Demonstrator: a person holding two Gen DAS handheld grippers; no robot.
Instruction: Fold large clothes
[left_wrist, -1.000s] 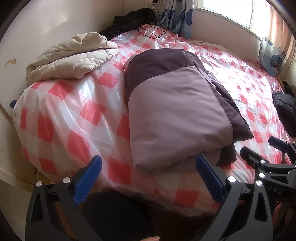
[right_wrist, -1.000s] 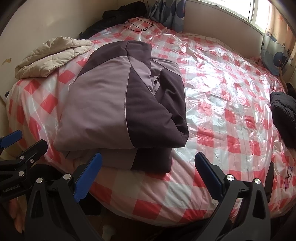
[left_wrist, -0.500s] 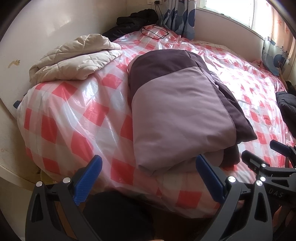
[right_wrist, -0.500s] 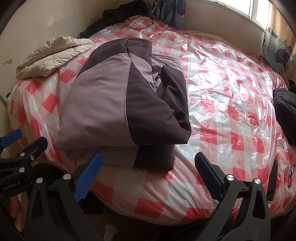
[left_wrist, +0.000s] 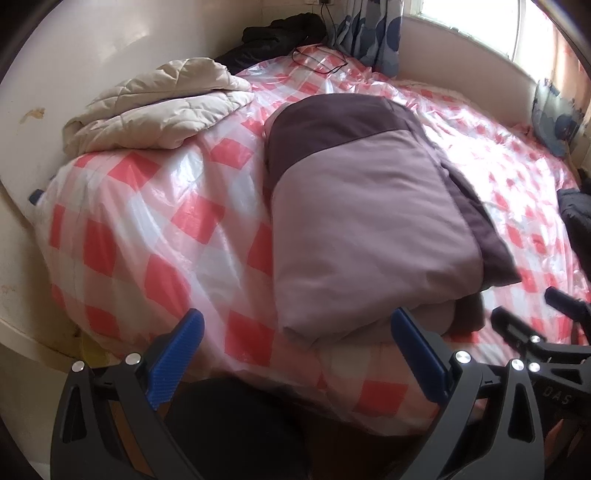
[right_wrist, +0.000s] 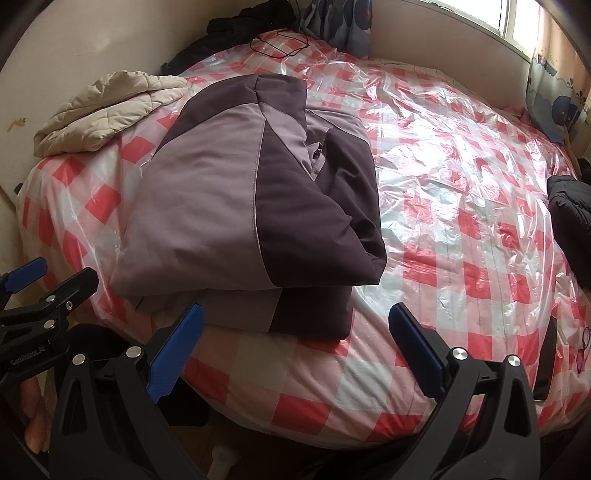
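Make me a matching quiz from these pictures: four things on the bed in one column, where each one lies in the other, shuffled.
Things:
1. purple jacket
2. beige quilted coat
3. black cable
4. phone

Places:
A. far end of the bed
B. near right edge of the bed
C. folded, near the front edge
D. left corner by the wall

Pairs: 1-C, 2-D, 3-A, 4-B
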